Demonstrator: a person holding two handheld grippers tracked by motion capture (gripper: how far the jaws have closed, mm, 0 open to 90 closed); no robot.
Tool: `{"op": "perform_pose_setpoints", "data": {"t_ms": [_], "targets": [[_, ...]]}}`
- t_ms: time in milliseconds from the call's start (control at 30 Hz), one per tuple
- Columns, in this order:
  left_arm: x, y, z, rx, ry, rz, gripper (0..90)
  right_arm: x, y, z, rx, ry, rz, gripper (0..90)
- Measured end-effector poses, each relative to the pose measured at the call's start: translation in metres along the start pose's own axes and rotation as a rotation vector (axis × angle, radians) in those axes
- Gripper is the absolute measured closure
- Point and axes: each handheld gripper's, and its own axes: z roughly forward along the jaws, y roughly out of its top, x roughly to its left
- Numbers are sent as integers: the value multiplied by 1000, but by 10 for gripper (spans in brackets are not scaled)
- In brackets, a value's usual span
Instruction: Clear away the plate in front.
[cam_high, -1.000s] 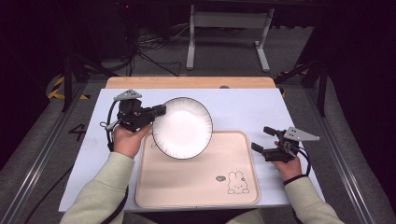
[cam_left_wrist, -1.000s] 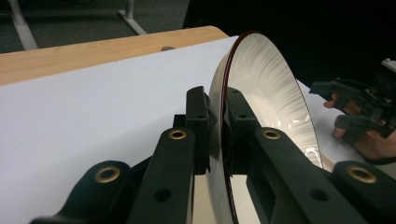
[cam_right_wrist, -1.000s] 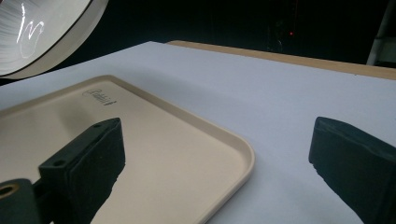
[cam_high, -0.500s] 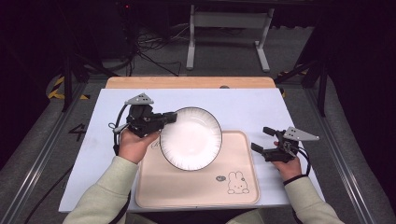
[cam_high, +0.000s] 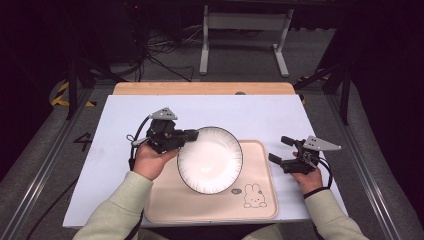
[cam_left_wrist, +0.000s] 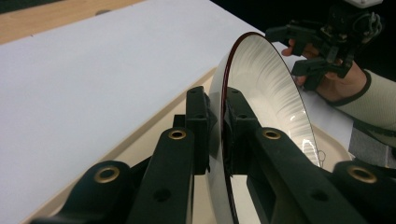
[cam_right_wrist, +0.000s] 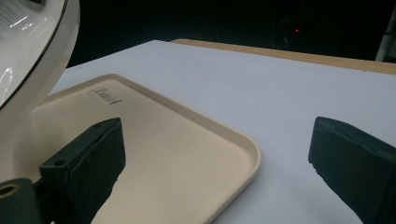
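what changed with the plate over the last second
The left gripper, shut on the plate's rim, carried the plate rightward and toward the person, from the white mat to over the tray. The right gripper stayed open beside the tray's right edge; the tray did not move.

Overhead forward-down view; two close tool-mounted views, tray shared.
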Motion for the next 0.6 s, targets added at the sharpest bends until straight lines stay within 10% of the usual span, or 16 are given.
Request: {"op": "perform_pose_setpoints", "data": {"t_ms": [600], "targets": [[1,-15,32,93,-39,-9,826,0,0,1,2,9,3,42]]}}
